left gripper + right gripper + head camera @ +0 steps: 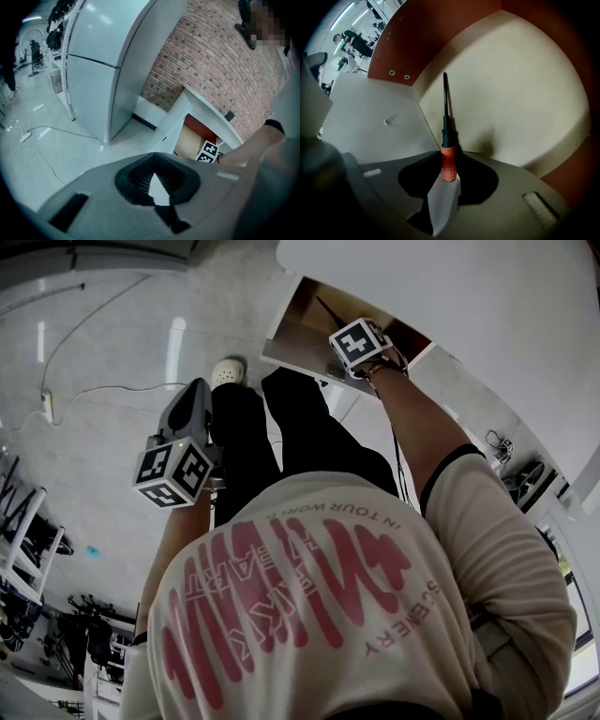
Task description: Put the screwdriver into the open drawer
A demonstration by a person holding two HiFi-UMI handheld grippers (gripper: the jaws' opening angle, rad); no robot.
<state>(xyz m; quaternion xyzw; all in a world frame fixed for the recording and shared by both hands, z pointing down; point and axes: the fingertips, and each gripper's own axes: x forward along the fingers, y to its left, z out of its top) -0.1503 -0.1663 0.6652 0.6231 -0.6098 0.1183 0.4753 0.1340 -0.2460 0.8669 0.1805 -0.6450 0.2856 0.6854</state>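
The screwdriver (448, 161) has an orange knurled handle and a thin black shaft. My right gripper (449, 174) points straight down into the open drawer (511, 93) and is shut on the end of the handle. The shaft slants away towards the pale drawer floor, close to the left wall. From the head view the right gripper (359, 345) hangs over the drawer (292, 341), and the dark shaft (325, 307) shows inside it. My left gripper (197, 399) hangs beside the person's legs, shut and holding nothing (153, 172). Further off in its own view is the drawer (192, 140).
A white counter (469, 296) overhangs the drawer, which has reddish-brown sides (440, 28). A tall white cabinet (108, 61) stands against a brick wall (211, 61). A cable (42, 140) lies across the pale floor. The person's legs and a white shoe (228, 371) are just left of the drawer.
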